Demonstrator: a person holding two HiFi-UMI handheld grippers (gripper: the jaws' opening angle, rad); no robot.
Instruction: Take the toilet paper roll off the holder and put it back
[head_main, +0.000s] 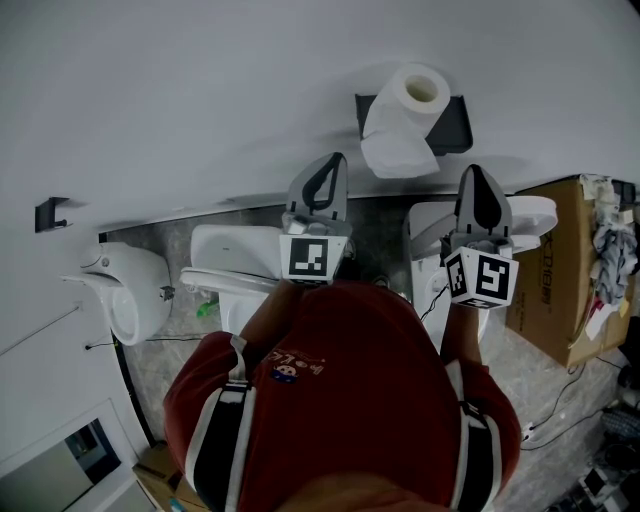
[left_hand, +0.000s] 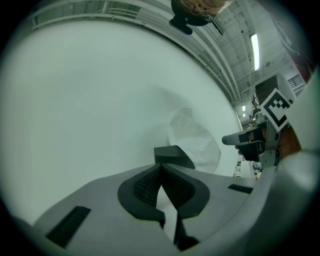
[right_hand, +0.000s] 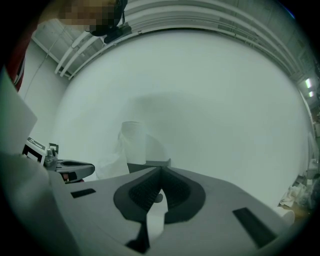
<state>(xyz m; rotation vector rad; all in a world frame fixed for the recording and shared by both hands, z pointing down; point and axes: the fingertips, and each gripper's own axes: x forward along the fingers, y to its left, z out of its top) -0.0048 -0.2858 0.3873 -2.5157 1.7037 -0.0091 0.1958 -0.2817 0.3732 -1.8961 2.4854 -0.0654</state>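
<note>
Looking down from the head, a toilet paper roll (head_main: 418, 92) stands upright on a black holder (head_main: 457, 126) fixed to a plain white wall (head_main: 180, 100). The roll's hollow core faces up, and a loose sheet hangs down over the holder's front edge.

Two hand-held grippers point up at the wall just below the holder, and neither touches it or the roll. The left gripper (head_main: 328, 172) is below and to the left of the holder. The right gripper (head_main: 481, 190) is below the holder's right end.

In the left gripper view, its two dark ribbed fingers (left_hand: 145, 186) are pressed together at their tips with nothing between them. The roll and a corner of the holder show beyond the tips, a little to their right and apart from them.

In the right gripper view, its fingers (right_hand: 182, 192) are likewise closed tip to tip and empty. The roll and holder sit beyond them, slightly to the left, again with a clear gap.

Below the holder, the person's red shirt (head_main: 340, 390) fills the lower middle of the head view. White toilets (head_main: 225, 262) stand on the floor against the wall under the holder. A cardboard box (head_main: 560, 290) sits below and to the right of it.
</note>
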